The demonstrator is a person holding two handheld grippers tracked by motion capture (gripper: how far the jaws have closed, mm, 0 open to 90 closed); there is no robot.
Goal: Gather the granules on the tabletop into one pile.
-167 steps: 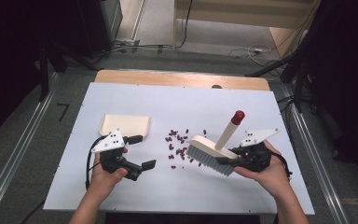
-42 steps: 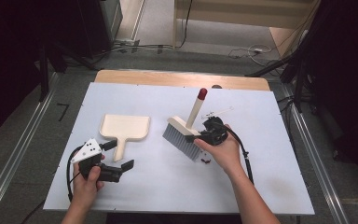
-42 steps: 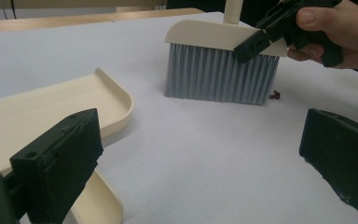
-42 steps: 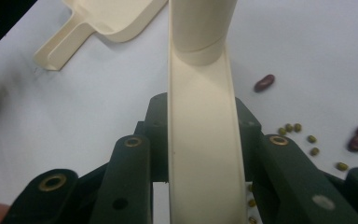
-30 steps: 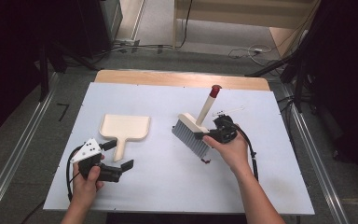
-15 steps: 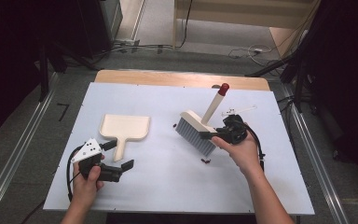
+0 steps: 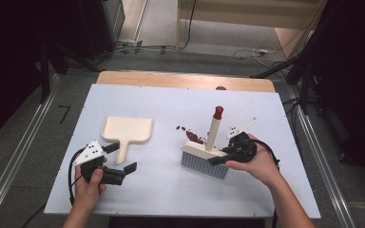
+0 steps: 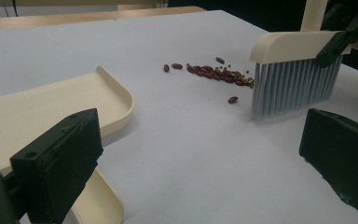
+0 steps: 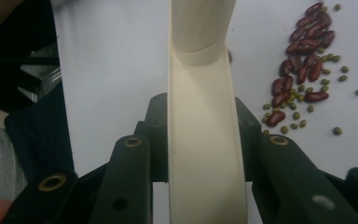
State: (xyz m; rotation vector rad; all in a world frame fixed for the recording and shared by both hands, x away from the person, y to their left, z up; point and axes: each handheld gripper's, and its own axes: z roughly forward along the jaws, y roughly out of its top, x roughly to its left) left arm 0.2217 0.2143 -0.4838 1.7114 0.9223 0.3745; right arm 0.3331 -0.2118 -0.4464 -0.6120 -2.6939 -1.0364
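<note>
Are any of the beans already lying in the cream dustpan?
No, the dustpan is bare, and the beans lie on the table by the brush.

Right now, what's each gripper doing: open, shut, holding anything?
Left gripper: open, holding nothing, beside the dustpan.
Right gripper: shut on the brush.

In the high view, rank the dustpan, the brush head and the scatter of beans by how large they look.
1. Dustpan, largest.
2. Brush head, a little smaller; the right hand-held gripper covers one end, so the gap is unsure.
3. Scatter of beans, smallest.
</note>
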